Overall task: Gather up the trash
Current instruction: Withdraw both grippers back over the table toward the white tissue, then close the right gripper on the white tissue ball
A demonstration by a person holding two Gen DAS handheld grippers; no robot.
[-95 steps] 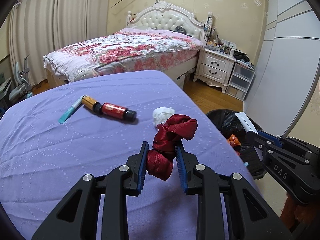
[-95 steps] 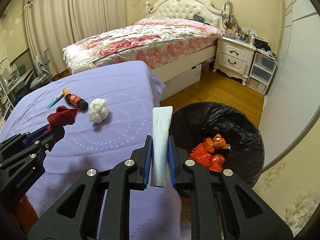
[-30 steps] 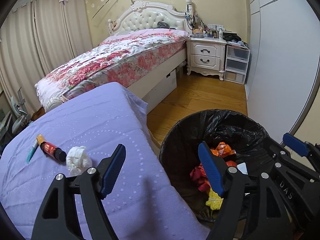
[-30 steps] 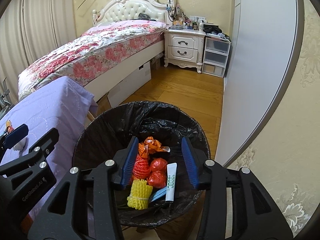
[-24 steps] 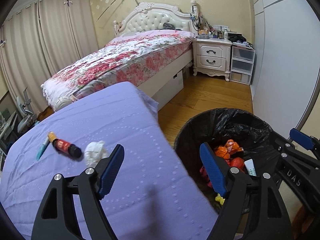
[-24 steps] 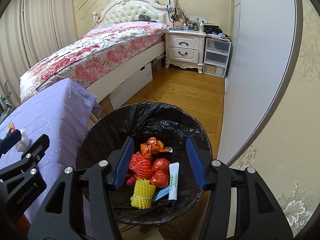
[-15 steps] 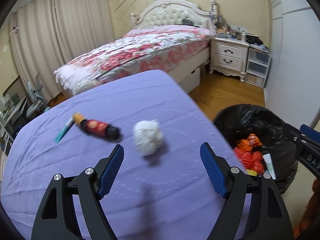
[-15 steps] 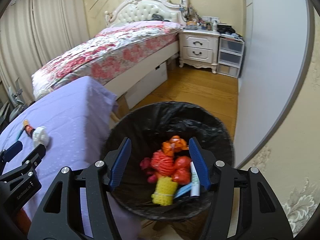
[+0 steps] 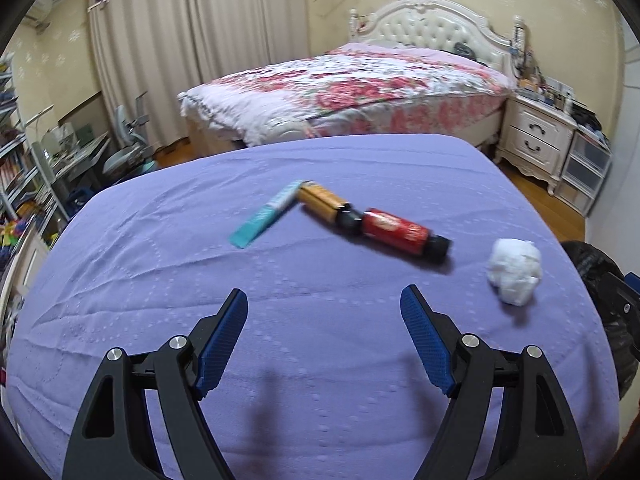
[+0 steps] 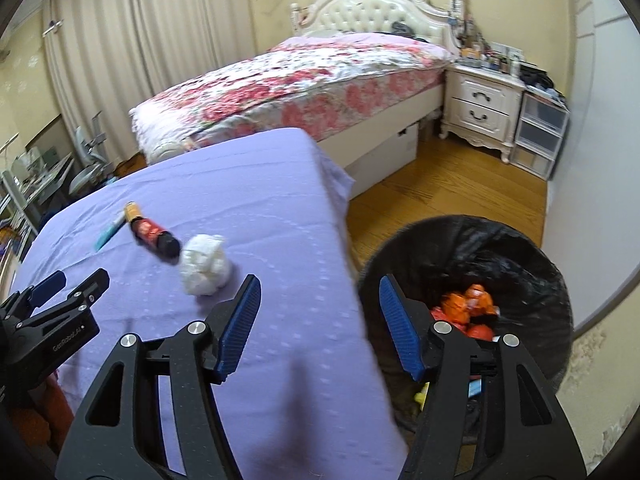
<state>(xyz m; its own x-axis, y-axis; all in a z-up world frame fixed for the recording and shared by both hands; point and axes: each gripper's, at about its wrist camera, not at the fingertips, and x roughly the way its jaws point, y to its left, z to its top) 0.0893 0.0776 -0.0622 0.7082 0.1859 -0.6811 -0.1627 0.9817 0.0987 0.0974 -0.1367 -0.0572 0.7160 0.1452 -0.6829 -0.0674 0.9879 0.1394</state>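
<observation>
- The left gripper (image 9: 322,312) is held with its jaws spread wide above the purple bedspread (image 9: 160,280); nothing is seen between its blue pads.
- The right gripper (image 10: 320,300) is also seen with jaws apart and empty, over the edge of the bedspread beside the bin.
- A crumpled white tissue (image 9: 514,276) is found on the bedspread, ahead and to the right of the left gripper, near the bed's edge.
- A red and orange tube with a black cap (image 9: 372,224) is seen lying flat beyond the left gripper, its orange end touching a teal sachet (image 9: 266,214).
- The black-lined trash bin (image 10: 520,248) is placed on the wooden floor beside the bed; orange and red trash (image 10: 468,304) is seen inside it.
</observation>
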